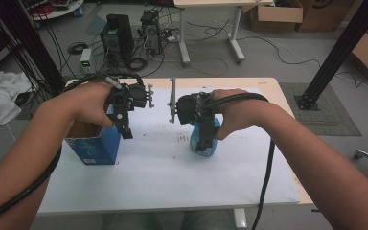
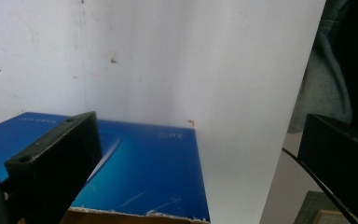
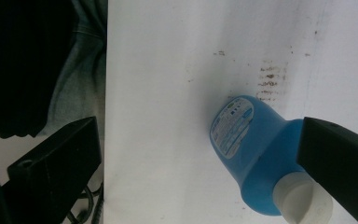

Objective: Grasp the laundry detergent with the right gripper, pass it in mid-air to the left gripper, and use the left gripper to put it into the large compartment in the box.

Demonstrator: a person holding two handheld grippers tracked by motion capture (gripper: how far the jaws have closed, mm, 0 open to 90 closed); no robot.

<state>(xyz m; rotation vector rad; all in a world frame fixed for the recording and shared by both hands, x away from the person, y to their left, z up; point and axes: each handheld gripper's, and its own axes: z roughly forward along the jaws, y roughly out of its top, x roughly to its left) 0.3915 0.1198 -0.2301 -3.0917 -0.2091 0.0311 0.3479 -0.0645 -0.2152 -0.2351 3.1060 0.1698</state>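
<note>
Hovering over the table (image 1: 163, 172), both tongs are wide open and hold nothing yet. The left tongs (image 2: 191, 163) hang above the blue box (image 2: 140, 172) — the right tongs (image 3: 200, 163) above the blue bottle (image 3: 256, 154), white cap by one jaw. Grabbing probably comes next.

A blue bottle (image 3: 254, 154) with a white cap (image 3: 303, 198) and a pale label stands upright right under the right tongs (image 1: 204, 143). An open-topped blue carton (image 1: 93, 146) stands upright just beneath the left tongs (image 1: 124, 127).
</note>
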